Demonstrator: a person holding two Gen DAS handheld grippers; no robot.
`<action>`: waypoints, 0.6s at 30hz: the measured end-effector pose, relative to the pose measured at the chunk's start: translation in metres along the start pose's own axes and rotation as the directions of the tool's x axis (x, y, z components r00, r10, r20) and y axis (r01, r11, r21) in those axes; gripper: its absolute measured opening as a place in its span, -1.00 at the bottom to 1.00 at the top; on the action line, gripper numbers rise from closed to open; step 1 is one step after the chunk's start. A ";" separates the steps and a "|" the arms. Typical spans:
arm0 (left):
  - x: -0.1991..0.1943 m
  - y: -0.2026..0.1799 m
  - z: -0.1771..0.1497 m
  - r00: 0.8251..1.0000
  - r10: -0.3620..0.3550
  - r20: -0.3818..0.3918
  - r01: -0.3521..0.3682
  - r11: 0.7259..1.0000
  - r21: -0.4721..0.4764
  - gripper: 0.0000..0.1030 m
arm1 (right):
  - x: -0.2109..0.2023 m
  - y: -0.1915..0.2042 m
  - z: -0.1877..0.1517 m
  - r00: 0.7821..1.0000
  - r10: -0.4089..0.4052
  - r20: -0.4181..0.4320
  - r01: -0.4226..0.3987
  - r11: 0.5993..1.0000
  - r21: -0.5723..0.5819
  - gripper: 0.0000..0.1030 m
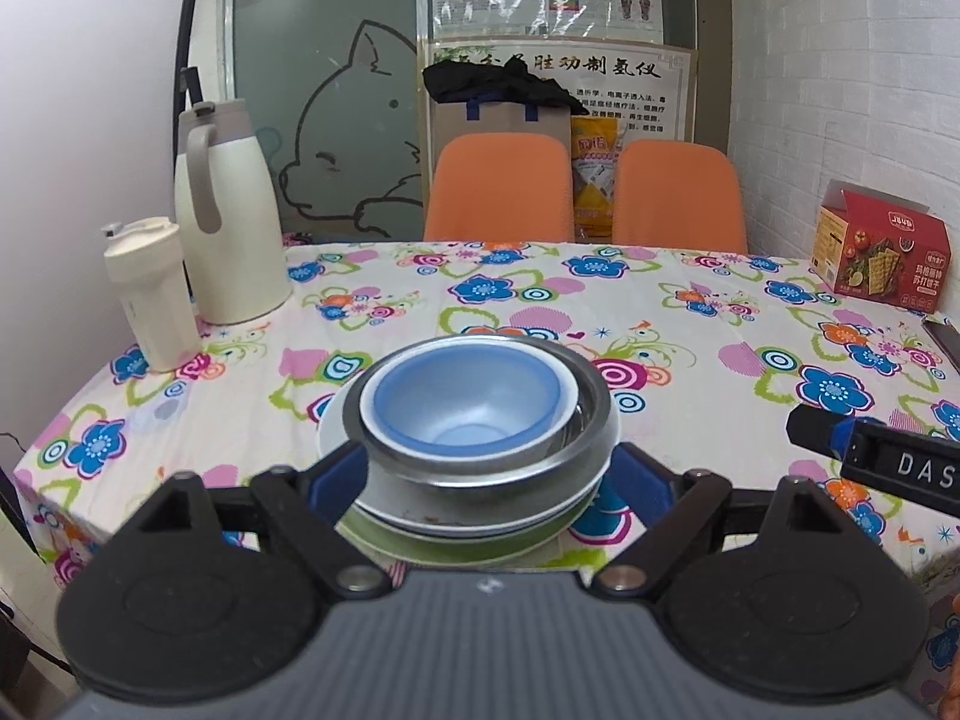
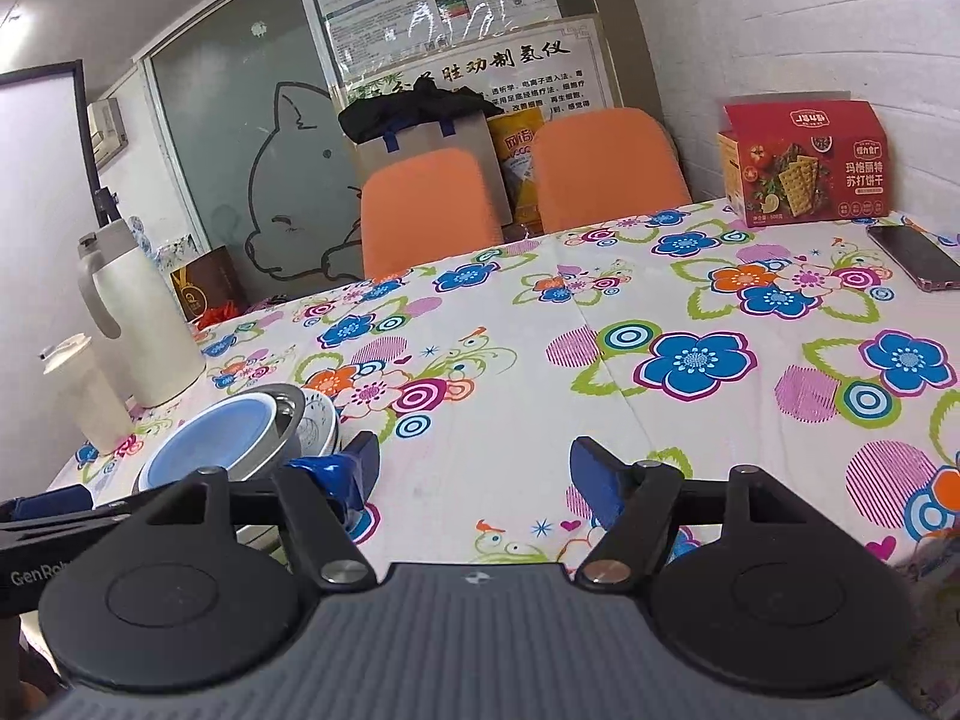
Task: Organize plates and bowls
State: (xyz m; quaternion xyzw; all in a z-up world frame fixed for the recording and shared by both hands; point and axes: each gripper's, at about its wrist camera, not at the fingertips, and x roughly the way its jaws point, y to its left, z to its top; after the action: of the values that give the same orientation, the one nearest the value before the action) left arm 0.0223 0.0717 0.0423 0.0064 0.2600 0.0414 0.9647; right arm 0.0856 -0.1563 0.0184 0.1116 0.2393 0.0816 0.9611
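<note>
A nested stack is being shown on the surface [image 1: 690, 324], which is being covered by a glossy floral cloth: a smooth blue bowl [image 1: 465, 405] is being cradled in a shiny steel bowl [image 1: 594, 402], over a white plate [image 1: 336, 426] and a green plate [image 1: 420, 543]. The left gripper [image 1: 489, 480] is being held with its blue-padded fingers [image 1: 333, 480] flanking the stack; contact cannot be told. The right gripper [image 2: 474, 474] is being held open, nothing between its fingers [image 2: 591, 477].

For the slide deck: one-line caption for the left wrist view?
Left gripper fingers straddle a stack: blue bowl in steel bowl on plates.
</note>
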 end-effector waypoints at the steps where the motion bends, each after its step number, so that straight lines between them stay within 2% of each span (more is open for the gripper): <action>1: -0.001 0.000 -0.002 1.000 0.006 0.001 -0.006 1.000 0.001 0.73 | -0.001 0.002 -0.002 1.000 0.000 -0.004 0.000 1.000 -0.012 0.10; 8: -0.006 0.004 -0.017 0.999 0.040 0.009 -0.040 0.999 -0.002 0.73 | -0.008 0.006 -0.017 1.000 -0.018 -0.017 0.017 0.998 -0.064 0.11; 18: -0.011 -0.004 -0.028 1.000 0.007 0.003 -0.007 1.000 0.029 0.73 | -0.017 0.007 -0.030 0.999 -0.019 -0.028 0.017 0.997 -0.075 0.12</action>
State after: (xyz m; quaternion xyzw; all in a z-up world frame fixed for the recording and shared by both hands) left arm -0.0009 0.0664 0.0230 0.0214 0.2594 0.0408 0.9647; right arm 0.0562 -0.1478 0.0018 0.0722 0.2506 0.0836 0.9618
